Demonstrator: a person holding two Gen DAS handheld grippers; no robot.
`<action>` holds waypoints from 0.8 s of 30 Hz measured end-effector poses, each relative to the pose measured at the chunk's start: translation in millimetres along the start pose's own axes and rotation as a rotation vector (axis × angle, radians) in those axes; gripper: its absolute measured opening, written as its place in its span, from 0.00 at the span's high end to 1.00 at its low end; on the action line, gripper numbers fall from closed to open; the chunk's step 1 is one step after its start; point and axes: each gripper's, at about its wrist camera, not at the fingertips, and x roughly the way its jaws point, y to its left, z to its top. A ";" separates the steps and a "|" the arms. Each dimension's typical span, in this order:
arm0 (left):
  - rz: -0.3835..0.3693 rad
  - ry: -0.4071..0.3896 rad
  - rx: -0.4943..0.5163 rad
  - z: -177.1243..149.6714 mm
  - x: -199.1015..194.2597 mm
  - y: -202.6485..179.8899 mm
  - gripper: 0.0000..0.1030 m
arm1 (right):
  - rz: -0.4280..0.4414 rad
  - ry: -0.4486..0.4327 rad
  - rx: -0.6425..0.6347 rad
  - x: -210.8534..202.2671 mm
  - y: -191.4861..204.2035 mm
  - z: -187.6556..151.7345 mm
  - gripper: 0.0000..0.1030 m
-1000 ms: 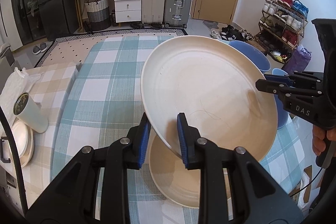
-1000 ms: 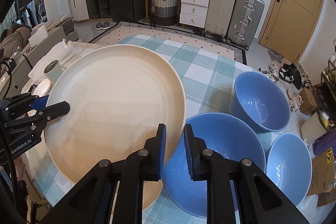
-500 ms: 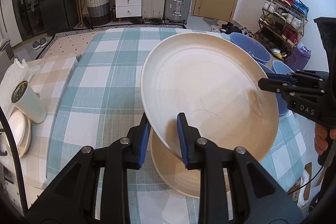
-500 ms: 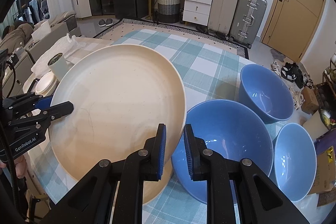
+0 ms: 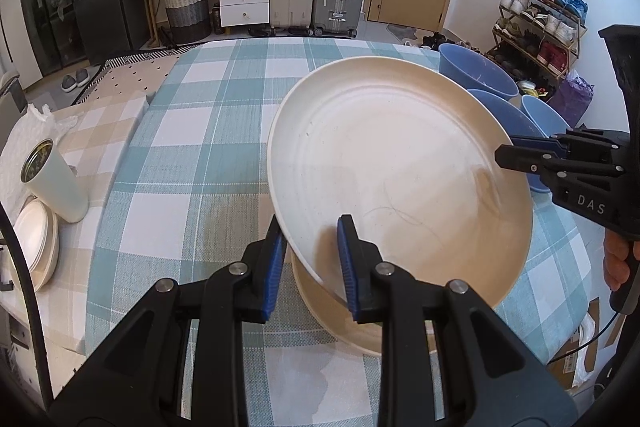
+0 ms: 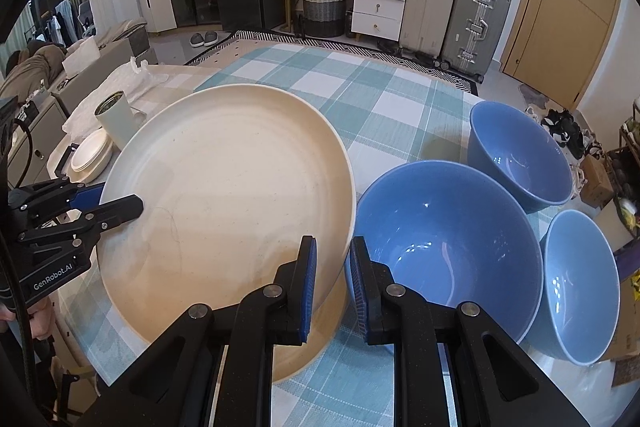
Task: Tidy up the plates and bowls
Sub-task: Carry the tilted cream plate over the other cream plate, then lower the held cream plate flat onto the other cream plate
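A large cream plate hangs just above a second cream plate on the checked tablecloth. My left gripper is shut on the held plate's near-left rim. My right gripper is shut on its opposite rim; it also shows in the left wrist view. Three blue bowls stand to the right: a large one, a far one and a near-right one.
A pale tumbler and a stack of small white plates sit on the beige-checked table at the left. The table's right edge drops to the floor. Suitcases, drawers and a shoe rack line the room behind.
Both grippers have lowered the held plate towards the plate on the table, and it sits flatter and closer to it. Both grips are unchanged.
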 end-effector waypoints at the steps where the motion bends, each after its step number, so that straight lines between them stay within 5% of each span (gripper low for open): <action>1: -0.001 0.000 0.000 -1.3 -0.3 0.1 0.79 | 0.001 0.001 0.001 0.1 0.8 -1.2 0.83; 24: 0.026 0.023 0.011 -29.1 25.4 1.4 0.79 | -0.010 0.036 0.002 15.9 10.0 -25.5 0.83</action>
